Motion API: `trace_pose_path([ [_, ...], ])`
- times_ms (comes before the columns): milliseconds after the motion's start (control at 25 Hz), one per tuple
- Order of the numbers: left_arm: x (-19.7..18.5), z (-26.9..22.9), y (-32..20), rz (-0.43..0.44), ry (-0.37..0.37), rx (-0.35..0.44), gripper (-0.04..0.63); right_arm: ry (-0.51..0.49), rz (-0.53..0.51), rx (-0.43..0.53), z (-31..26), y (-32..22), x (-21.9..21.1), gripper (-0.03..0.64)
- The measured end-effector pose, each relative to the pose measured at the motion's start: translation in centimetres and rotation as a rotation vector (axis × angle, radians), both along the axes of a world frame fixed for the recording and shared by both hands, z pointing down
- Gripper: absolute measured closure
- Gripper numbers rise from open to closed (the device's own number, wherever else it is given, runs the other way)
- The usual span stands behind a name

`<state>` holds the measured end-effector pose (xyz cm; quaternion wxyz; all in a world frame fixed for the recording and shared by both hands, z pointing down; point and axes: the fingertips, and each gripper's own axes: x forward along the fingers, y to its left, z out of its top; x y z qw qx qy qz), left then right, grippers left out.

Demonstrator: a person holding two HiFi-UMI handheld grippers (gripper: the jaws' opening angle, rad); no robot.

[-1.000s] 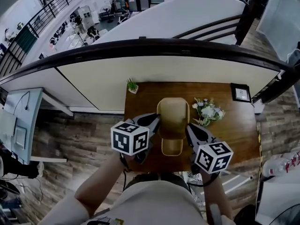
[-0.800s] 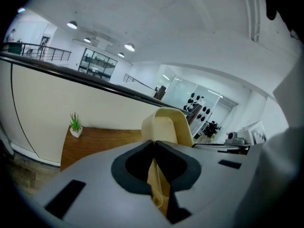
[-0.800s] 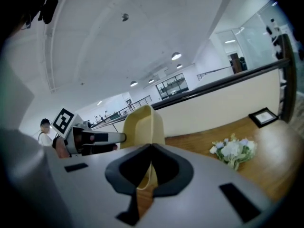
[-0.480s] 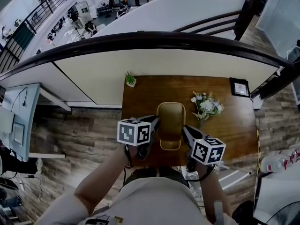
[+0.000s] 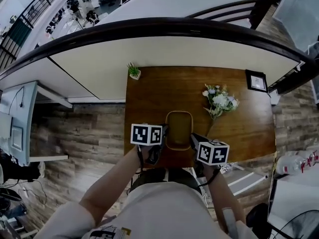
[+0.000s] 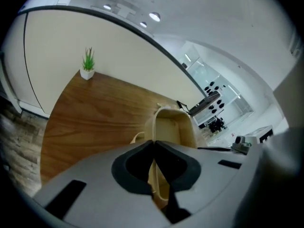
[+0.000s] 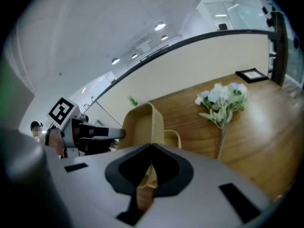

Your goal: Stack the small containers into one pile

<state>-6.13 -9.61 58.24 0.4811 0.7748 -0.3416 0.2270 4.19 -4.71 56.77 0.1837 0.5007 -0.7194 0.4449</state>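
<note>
A tan plastic container (image 5: 178, 128) sits low over the near edge of the wooden table (image 5: 154, 96), held from both sides. My left gripper (image 5: 159, 143) is shut on its left wall and my right gripper (image 5: 194, 140) is shut on its right wall. In the left gripper view the container (image 6: 174, 127) rises just past the closed left gripper (image 6: 154, 150), its thin wall pinched between the pads. In the right gripper view the container (image 7: 140, 123) stands the same way beyond the closed right gripper (image 7: 151, 152). A second tan rim (image 7: 174, 137) shows beside it, low down.
A small potted plant (image 5: 133, 71) stands at the table's far left corner. A bunch of white flowers (image 5: 219, 101) lies right of the container, and a framed picture (image 5: 257, 81) is at the far right corner. A curved dark railing (image 5: 164, 26) runs behind the table.
Both grippers have come down together with the container, from well above the table to just over its near edge. Their hold has not changed.
</note>
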Motion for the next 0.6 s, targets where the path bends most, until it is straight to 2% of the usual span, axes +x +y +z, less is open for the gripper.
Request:
trace_pose_path([
  [200,0.7,3.9,0.9,0.013,-0.031,-0.083,0.577,0.012,0.01,-0.088,3.8,0.6,0.8,0.603],
  [600,1.2,8.3,0.9,0.011,-0.121,-0.137,0.575,0.044,-0.007,-0.171,8.0,0.4,1.7,0.601],
])
